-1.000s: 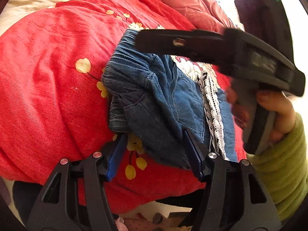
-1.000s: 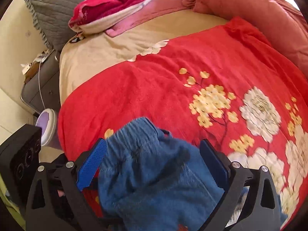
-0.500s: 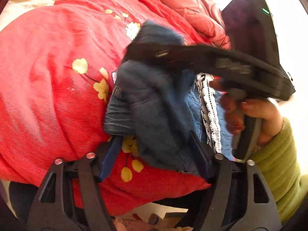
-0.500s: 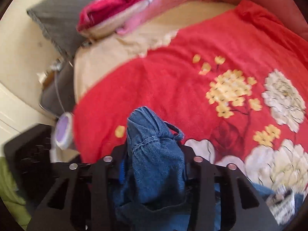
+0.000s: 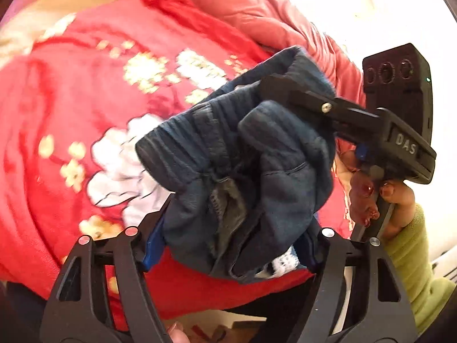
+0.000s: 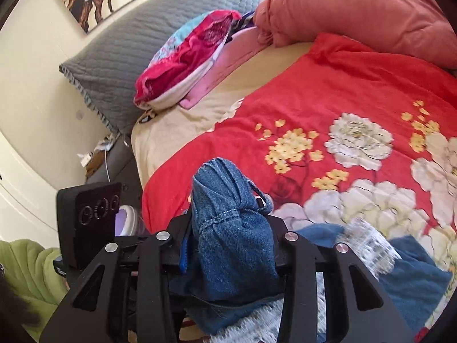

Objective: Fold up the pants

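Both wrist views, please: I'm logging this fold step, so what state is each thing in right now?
Denim pants: bunched, lifted off the bed at the gripped end.
Right gripper: jaws shut on the denim pants.
Left gripper: jaws open, denim between them, not pinched.
Red floral blanket: spread over the bed, lightly wrinkled.
Salmon duvet: heaped at the bed's far side.

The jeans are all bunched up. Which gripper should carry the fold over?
Probably the right gripper. It is shut on a bunched end of the jeans, lifted above the red blanket. The left gripper is open around the jeans, gripping nothing.
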